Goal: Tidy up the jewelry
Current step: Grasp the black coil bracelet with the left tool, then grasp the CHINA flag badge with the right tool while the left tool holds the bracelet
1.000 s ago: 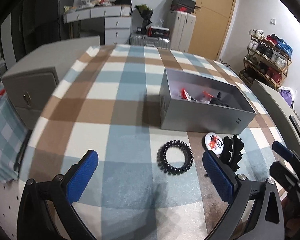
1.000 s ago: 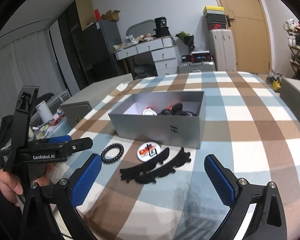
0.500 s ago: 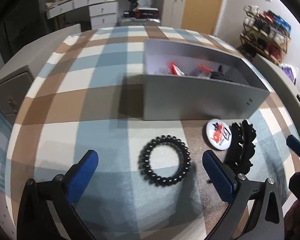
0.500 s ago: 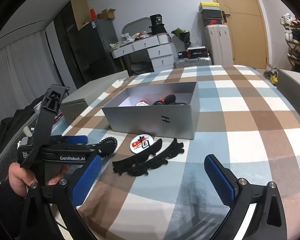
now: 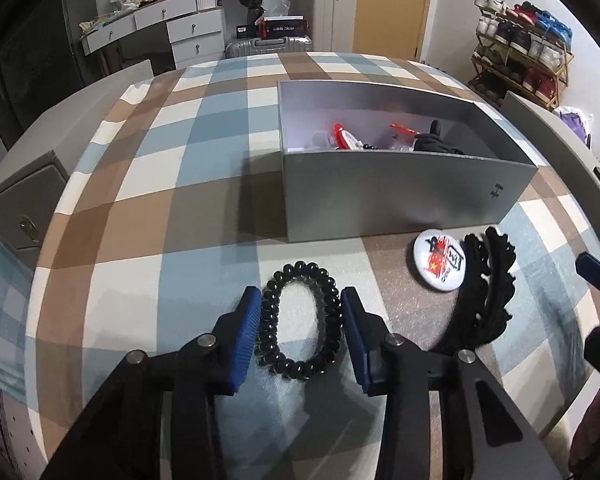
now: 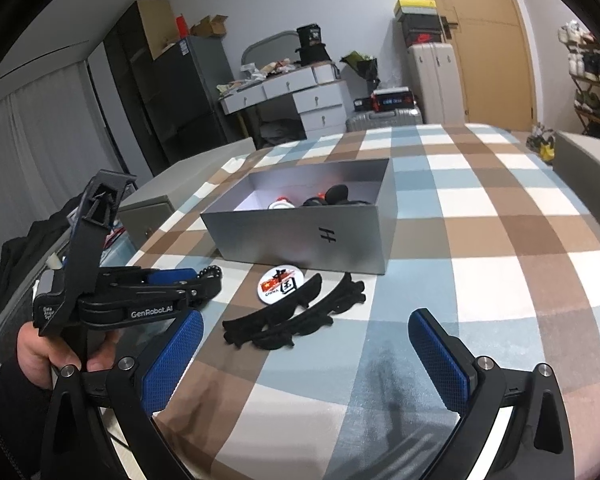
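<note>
The left tongs (image 5: 301,320) have their blue pads pressed on either side of the black coil tie (image 5: 301,322), squeezing the ring into an oval; it lies on the checked cover, not yet lifted as far as I can judge. The right tongs (image 6: 304,356) are spread wide and hold nothing, hovering above the cover with the black clips (image 6: 296,314) just ahead of their pads. To the right of the left tongs, past the tie, lie a round badge (image 5: 439,261) and, touching it, the same clips (image 5: 488,292). Straight beyond both tongs stands the open grey box (image 5: 404,196), and it already holds several pieces: red-and-white bits and something black, too small to name. So the task seems partly done: some items are in the box, while three are left outside it, namely the tie now pinched, the badge, and the clips. The tie looks next in line for the box.
</note>
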A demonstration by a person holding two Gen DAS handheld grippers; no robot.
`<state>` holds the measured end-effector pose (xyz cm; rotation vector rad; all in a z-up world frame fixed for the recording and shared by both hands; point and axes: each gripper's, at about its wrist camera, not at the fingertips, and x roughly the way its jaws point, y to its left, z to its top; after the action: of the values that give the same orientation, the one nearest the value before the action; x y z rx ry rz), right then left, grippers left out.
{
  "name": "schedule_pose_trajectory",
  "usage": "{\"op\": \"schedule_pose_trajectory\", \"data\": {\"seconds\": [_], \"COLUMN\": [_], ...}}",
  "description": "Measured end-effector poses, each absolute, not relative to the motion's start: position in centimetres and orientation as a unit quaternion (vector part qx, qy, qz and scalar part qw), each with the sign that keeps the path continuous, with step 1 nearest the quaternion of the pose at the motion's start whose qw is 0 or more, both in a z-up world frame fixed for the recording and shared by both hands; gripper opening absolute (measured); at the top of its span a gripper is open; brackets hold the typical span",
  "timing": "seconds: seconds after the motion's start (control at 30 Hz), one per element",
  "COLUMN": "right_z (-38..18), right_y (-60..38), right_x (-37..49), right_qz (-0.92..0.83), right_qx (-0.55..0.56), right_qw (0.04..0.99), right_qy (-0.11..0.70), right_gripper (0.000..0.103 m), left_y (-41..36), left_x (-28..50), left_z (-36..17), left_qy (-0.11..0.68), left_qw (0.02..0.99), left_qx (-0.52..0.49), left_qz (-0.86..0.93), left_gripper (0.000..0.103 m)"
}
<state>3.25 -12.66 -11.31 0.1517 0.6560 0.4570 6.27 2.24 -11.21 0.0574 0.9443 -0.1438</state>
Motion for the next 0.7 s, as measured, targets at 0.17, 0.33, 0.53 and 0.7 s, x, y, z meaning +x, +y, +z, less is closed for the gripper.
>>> {"op": "schedule_pose_trajectory", "data": {"seconds": [0.17, 0.33, 0.53, 0.7], "right_z": [-12.1, -12.3, -11.6, -11.4], "right_y": [-13.2, -13.0, -10.8, -7.6], "right_x": [4.6, 6.1, 7.1, 8.0], "right_qz": [0.217, 0.212, 0.234, 0.265], "right_qx": [0.097, 0.094, 0.077, 0.038], "right_qw": [0.904, 0.897, 0.892, 0.884], "right_qy": [0.354, 0.377, 0.378, 0.383], "right_gripper": [0.103, 0.103, 0.103, 0.096], "left_y": [3.2, 4.5, 6.3, 7.3], "left_x": [5.7, 5.1, 4.4, 3.6], "left_z": [-10.8, -10.4, -10.0, -9.7], "left_qy": [0.446, 0.435, 0.425, 0.414], "left_qw": [0.892, 0.898, 0.903, 0.907], "left_qx": [0.008, -0.008, -0.036, -0.043], "left_qz": [-0.067, -0.063, -0.057, -0.057], "left_gripper": [0.033, 0.033, 0.033, 0.033]}}
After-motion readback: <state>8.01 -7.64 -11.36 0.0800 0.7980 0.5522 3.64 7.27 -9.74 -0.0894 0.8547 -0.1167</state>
